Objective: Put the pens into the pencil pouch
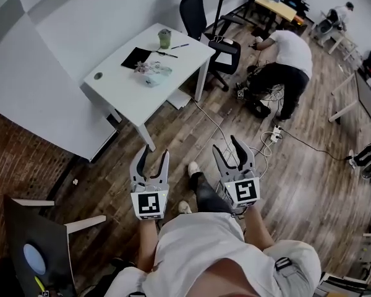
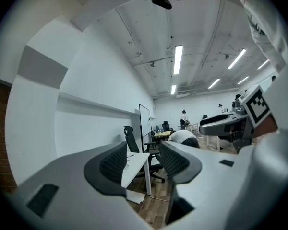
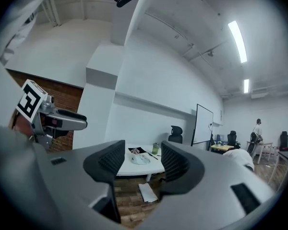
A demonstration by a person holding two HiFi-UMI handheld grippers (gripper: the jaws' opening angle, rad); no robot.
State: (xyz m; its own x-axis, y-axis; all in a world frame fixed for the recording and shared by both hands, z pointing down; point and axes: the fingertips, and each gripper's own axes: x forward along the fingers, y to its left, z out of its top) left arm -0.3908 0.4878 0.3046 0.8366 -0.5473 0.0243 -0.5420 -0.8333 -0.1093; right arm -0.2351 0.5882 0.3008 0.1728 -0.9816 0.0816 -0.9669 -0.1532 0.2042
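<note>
Pens [image 1: 167, 54] lie loose on the white table [image 1: 130, 98] at the far side of the room, well away from both grippers. One is just below the green cup [image 1: 165, 39], another just to the cup's right. The pencil pouch [image 1: 152, 73] is a pale crumpled lump near the middle of the tabletop, with a black pad [image 1: 135, 58] just beside it. Too small to tell whether anything is inside the pouch.

Left gripper [image 1: 154, 153]: held out in front at waist height, pointing level toward the table, marker cube on top. Jaws are spread wide with nothing between them; only floor and the table edge show through the gap.

Right gripper [image 1: 227, 147]: same pose, level, alongside the left and a short gap apart, angled slightly right in the head view. Its jaws are also spread wide and empty, with the table and pouch framed far off between the pads.

Both forearms are tucked in close to the body, which stands over bare wood floor [image 1: 191, 135].

Further right, another person [image 1: 290, 51] crouches over cables on the floor.
</note>
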